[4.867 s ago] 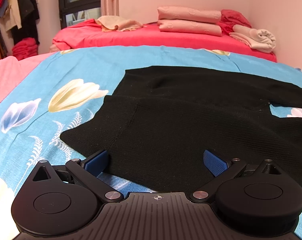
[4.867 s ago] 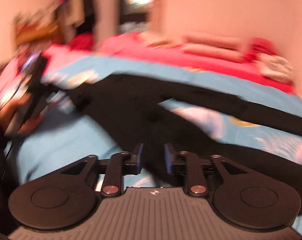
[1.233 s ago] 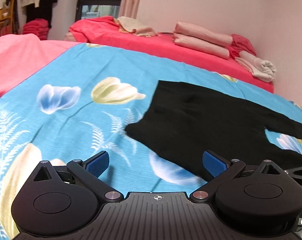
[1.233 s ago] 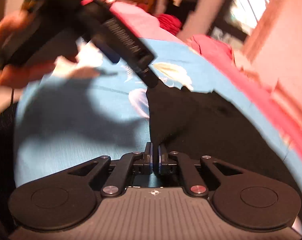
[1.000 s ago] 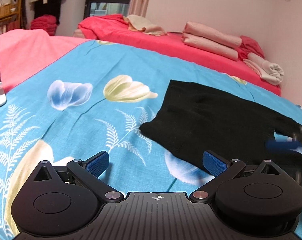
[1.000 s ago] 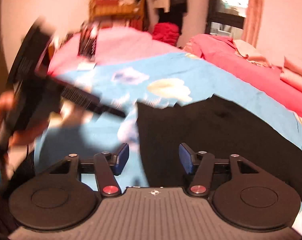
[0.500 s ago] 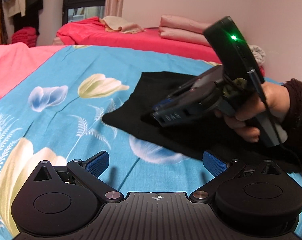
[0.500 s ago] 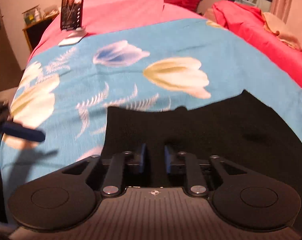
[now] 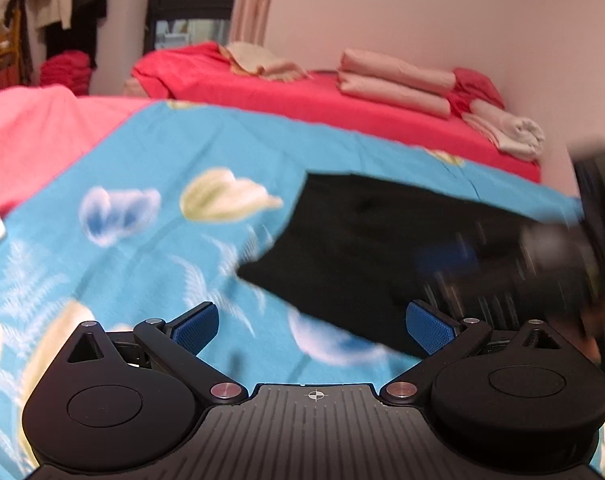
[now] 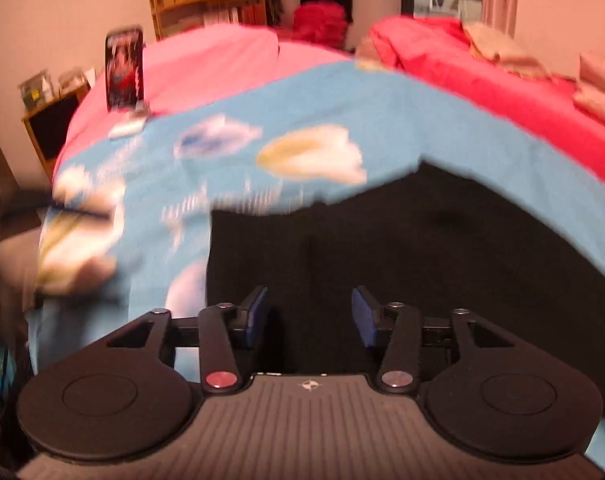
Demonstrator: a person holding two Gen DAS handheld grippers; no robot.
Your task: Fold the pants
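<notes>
Black pants (image 10: 442, 248) lie flat on your blue flower sheet (image 10: 342, 100) — not folded all the way yet.
Your right gripper (image 10: 309, 316) is over the pants, jaws opening, nothing pinched. Your left gripper (image 9: 310, 326) is wide apart — over the sheet w/ nothing in it, near the pants' edge.

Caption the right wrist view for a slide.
Right claw, jaws opening and empty, hovers over black pants lying on the blue floral bedspread.
</notes>
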